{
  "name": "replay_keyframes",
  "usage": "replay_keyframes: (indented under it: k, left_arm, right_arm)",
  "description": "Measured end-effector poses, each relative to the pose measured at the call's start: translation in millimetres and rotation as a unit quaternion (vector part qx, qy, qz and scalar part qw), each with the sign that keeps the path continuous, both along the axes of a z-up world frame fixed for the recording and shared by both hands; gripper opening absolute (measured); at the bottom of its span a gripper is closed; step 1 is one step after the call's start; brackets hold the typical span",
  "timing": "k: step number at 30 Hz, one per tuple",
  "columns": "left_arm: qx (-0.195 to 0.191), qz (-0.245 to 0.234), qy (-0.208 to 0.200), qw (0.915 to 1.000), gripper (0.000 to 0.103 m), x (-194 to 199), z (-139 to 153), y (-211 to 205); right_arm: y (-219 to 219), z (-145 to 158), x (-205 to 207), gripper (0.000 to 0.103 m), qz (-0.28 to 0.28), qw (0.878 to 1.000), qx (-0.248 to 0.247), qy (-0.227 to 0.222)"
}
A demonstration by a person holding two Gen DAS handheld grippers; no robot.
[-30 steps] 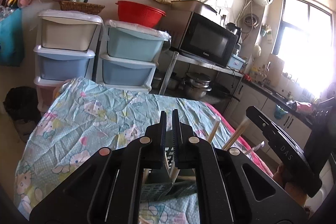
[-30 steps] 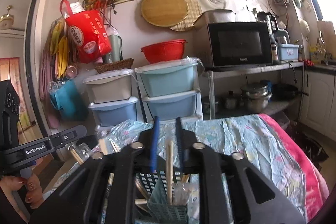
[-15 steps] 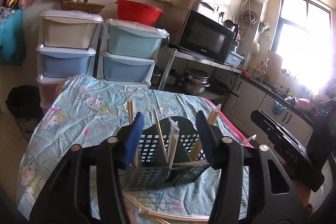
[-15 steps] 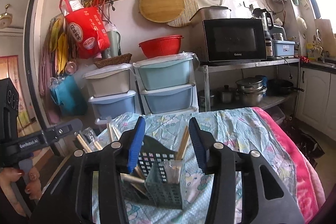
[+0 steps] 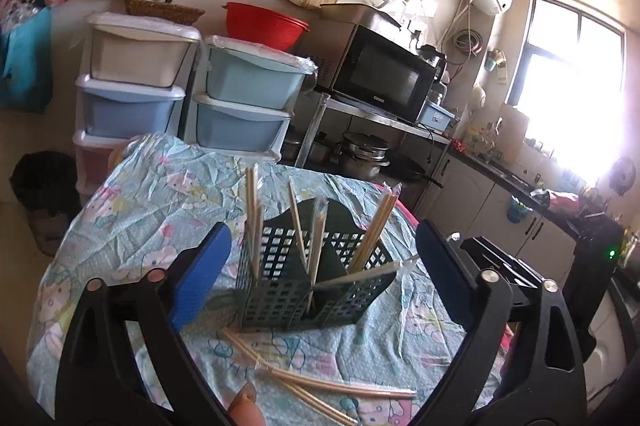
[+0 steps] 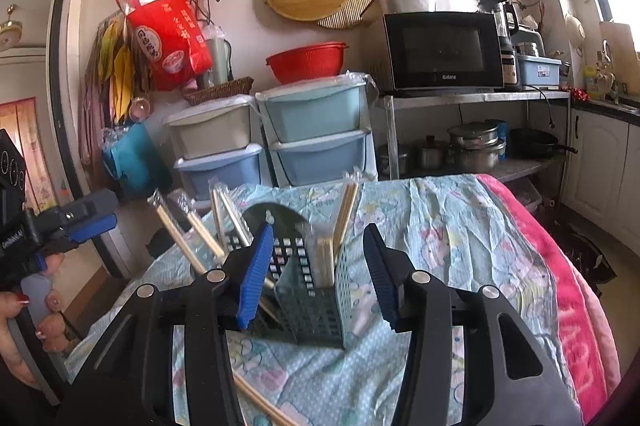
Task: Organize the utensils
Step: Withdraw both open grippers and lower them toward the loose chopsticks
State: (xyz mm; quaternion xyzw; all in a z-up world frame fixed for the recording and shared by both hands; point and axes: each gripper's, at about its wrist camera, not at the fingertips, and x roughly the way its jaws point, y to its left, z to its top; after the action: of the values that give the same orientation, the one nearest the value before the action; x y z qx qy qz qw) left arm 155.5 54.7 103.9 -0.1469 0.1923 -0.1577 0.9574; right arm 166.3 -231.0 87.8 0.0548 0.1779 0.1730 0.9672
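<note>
Left tongs (image 5: 322,268): jaws have just been opening, now wide apart, nothing gripped. Green utensil caddy (image 5: 308,278) stands on the worktop (image 5: 132,210) beyond and between them, wrapped chopsticks (image 5: 374,226) leaning in its compartments. Loose chopsticks (image 5: 320,384) lie on the cloth just in front of the caddy. Right tongs (image 6: 318,266): jaws also just opening, part-open, empty, caddy just beyond.

Risk: reaching for the loose pairs, either tongs could clip the leaning sticks and tip the light caddy.

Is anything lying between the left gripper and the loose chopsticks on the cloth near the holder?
Nothing visible blocks them. The loose chopsticks lie bare on the cloth in front of the green holder, below the open left gripper; the holder stands behind them, not across the way.
</note>
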Motion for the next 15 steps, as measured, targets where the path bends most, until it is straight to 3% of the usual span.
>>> replay_keyframes:
  k: [15]
  left_arm:
    - [-0.024,0.037,0.064,0.9970,0.089,-8,-42,29]
  right_arm:
    - [11,-18,-21,0.047,0.028,0.999,-0.018,0.033]
